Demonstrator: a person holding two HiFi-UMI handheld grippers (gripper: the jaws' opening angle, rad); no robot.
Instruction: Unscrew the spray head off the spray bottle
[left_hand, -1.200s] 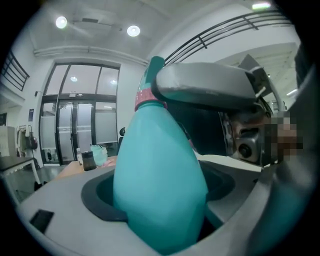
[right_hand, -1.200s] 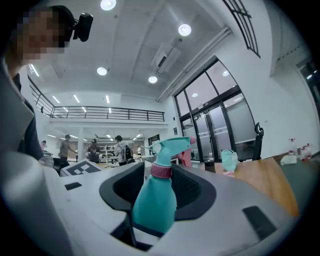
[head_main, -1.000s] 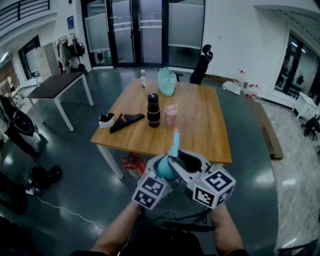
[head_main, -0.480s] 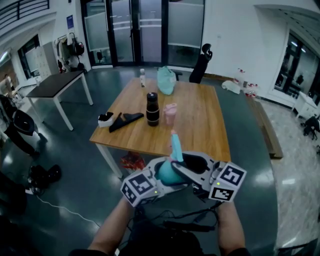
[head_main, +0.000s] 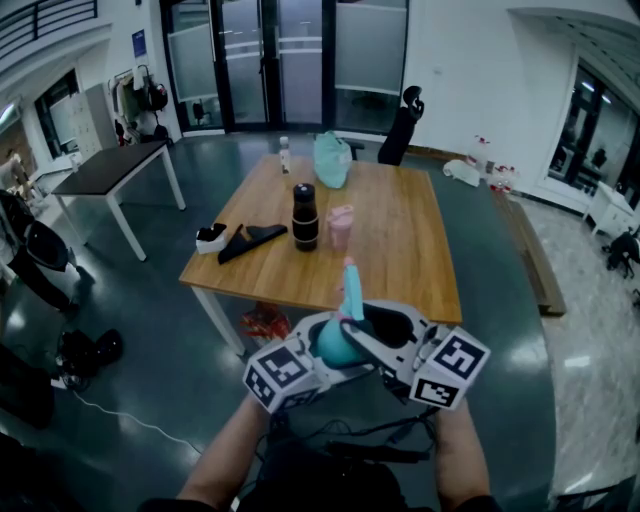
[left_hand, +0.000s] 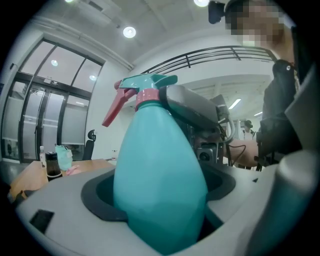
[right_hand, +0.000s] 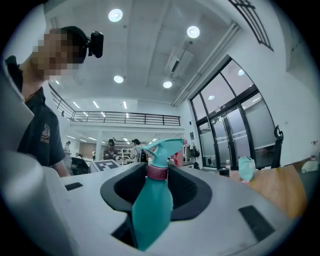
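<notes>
Teal with a pink collar, the spray bottle (left_hand: 159, 170) hangs at the lower centre of the head view, below the wooden table (head_main: 400, 250) in frame. We clamp its belly in the left gripper (head_main: 318, 352). Our right gripper (head_main: 372, 332) has just been opening; its jaws stand apart around the neck under the spray head (right_hand: 162, 150).

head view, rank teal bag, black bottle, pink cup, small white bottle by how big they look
teal bag, widest
black bottle, taller but slimmer, close call
pink cup
small white bottle, smallest; it stands farther back, which shrinks it
</notes>
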